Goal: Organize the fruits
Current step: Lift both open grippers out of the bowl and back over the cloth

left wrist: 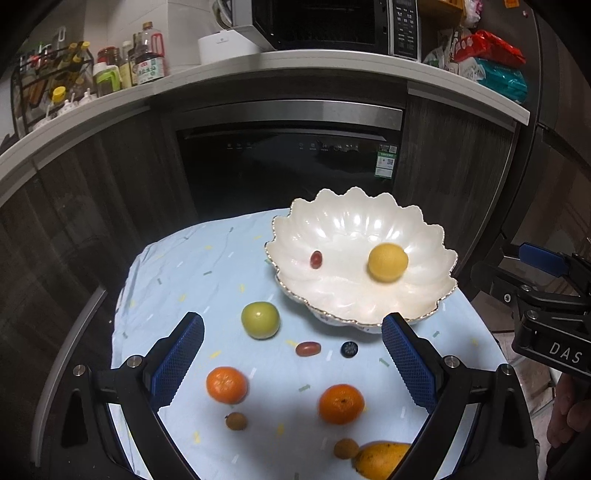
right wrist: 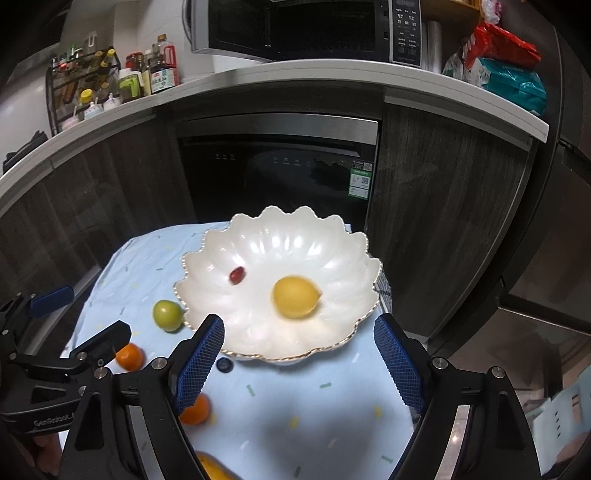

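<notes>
A white scalloped bowl [left wrist: 373,218] [right wrist: 295,236] stands on a light blue cloth [left wrist: 184,266] [right wrist: 314,406]. In it lie a lemon [left wrist: 388,262] [right wrist: 295,297] and a red grape [left wrist: 316,259] [right wrist: 236,275]. On the cloth in front lie a green fruit [left wrist: 260,319] [right wrist: 168,315], two tangerines [left wrist: 226,384] [left wrist: 341,403], another red grape [left wrist: 308,348], a blueberry [left wrist: 349,349] [right wrist: 224,365], two small brown fruits [left wrist: 236,421] [left wrist: 345,448] and a mango [left wrist: 380,459]. My left gripper [left wrist: 293,328] hangs open above the loose fruit. My right gripper [right wrist: 299,332] is open before the bowl, holding nothing.
Behind the table stands a dark dishwasher [left wrist: 288,170] under a white counter [left wrist: 258,66] with a microwave [left wrist: 325,26], sauce bottles [left wrist: 147,59] and snack bags [left wrist: 491,62]. The cloth's edges drop off on the left and the far side.
</notes>
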`<state>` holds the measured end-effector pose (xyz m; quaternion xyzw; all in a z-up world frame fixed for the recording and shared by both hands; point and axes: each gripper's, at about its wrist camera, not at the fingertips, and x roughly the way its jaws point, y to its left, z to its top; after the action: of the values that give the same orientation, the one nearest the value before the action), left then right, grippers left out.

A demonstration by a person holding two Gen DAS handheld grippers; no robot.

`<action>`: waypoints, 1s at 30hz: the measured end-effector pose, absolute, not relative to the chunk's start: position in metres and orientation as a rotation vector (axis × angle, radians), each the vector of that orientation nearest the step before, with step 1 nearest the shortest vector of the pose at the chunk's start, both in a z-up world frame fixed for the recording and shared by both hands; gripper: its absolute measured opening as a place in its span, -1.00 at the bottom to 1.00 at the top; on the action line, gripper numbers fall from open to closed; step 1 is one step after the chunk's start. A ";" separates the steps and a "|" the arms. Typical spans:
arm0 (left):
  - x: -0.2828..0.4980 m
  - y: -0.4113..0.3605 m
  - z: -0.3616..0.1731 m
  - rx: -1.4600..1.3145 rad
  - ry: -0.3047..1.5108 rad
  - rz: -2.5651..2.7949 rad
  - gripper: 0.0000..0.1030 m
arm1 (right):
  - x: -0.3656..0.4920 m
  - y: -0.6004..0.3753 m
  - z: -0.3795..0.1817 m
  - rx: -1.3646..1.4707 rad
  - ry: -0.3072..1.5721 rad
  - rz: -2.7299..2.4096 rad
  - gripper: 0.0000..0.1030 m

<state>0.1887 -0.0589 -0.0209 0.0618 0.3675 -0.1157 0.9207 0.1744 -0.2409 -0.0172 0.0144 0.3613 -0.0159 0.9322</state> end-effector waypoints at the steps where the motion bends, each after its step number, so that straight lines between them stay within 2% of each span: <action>1: 0.186 -0.057 -0.020 0.124 0.752 -0.235 0.91 | 0.171 -0.239 -0.016 0.026 0.736 -0.032 0.63; 30: 0.130 0.000 -0.028 0.089 0.760 -0.172 0.91 | 0.127 -0.187 -0.028 -0.011 0.775 0.032 0.63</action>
<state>0.1305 -0.0005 -0.0275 0.0435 0.3701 -0.0840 0.9242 0.1269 -0.1872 -0.0276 -0.0051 0.3777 0.0155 0.9258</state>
